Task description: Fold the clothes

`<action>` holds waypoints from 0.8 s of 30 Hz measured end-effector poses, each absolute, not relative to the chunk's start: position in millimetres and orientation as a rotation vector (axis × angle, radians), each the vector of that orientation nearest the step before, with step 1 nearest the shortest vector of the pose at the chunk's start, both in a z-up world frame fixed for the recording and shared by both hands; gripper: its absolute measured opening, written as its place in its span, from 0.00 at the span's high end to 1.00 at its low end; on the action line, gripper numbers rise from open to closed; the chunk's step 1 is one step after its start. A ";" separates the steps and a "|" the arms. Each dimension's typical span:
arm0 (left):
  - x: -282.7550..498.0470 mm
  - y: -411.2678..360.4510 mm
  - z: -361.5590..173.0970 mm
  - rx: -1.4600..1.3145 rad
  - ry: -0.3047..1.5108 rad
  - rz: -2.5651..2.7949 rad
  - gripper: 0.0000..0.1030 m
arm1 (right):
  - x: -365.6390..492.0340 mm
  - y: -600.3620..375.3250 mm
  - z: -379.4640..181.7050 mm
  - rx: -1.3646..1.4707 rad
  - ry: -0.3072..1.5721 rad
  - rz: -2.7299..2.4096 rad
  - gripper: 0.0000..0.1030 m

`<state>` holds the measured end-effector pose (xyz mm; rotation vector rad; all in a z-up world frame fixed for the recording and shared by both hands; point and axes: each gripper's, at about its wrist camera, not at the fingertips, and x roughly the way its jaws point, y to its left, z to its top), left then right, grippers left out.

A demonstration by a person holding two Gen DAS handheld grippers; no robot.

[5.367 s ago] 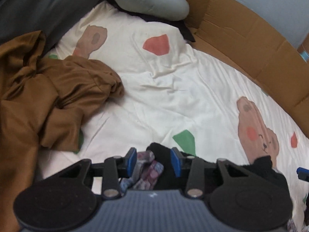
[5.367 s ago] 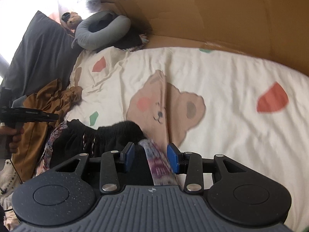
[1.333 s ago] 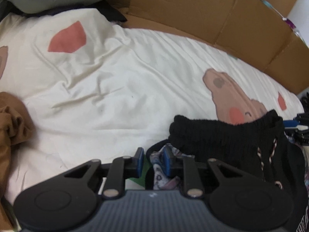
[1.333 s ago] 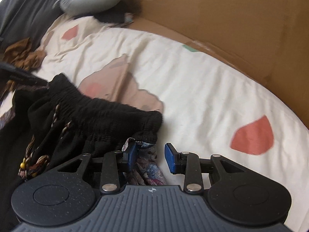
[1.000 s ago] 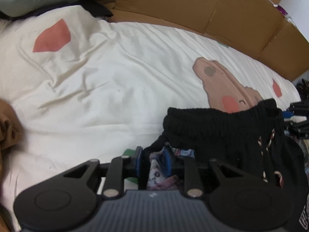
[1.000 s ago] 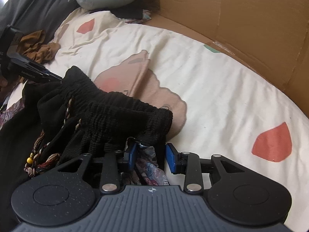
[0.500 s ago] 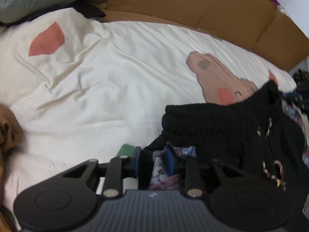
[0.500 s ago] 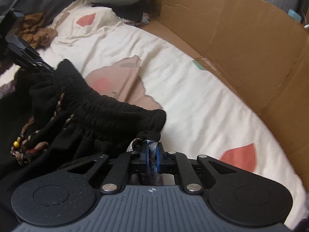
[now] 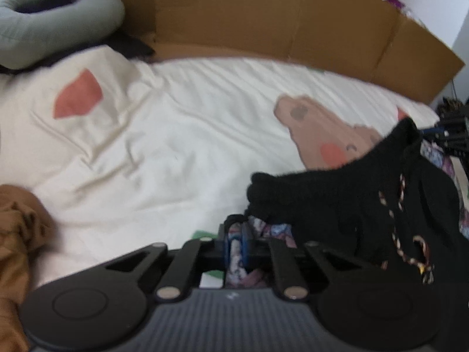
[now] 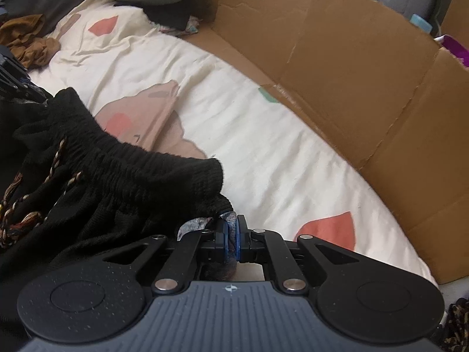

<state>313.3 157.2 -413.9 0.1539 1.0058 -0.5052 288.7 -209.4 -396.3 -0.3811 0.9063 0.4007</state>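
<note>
A black garment with a gathered elastic waistband and a braided drawstring is stretched between both grippers over the bed. My left gripper has its jaws closing, and its blue pads pinch a patterned fold of fabric at the waistband's left corner. In the right wrist view the same black garment runs off to the left. My right gripper is shut on the patterned fabric at the waistband's right corner. The other gripper shows at the far edge of each view, the right one and the left one.
A cream bedsheet printed with a bear and red shapes covers the bed. A cardboard wall lines its far side. A grey neck pillow lies at the head end. A crumpled brown garment sits at the left.
Both grippers, open around the patterned fabric a second ago, have closed onto it. The waistband now hangs tauter between them.
</note>
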 end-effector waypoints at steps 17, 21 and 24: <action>333.7 150.1 -358.9 0.130 0.748 -0.452 0.96 | 312.8 -218.7 -361.0 -0.436 0.827 0.334 0.99; 349.7 149.1 -351.9 0.125 0.715 -0.427 0.96 | 329.2 -219.3 -350.1 -0.442 0.809 0.320 0.99; 364.8 147.4 -347.5 0.117 0.699 -0.408 0.96 | 345.5 -218.7 -342.2 -0.447 0.799 0.309 0.99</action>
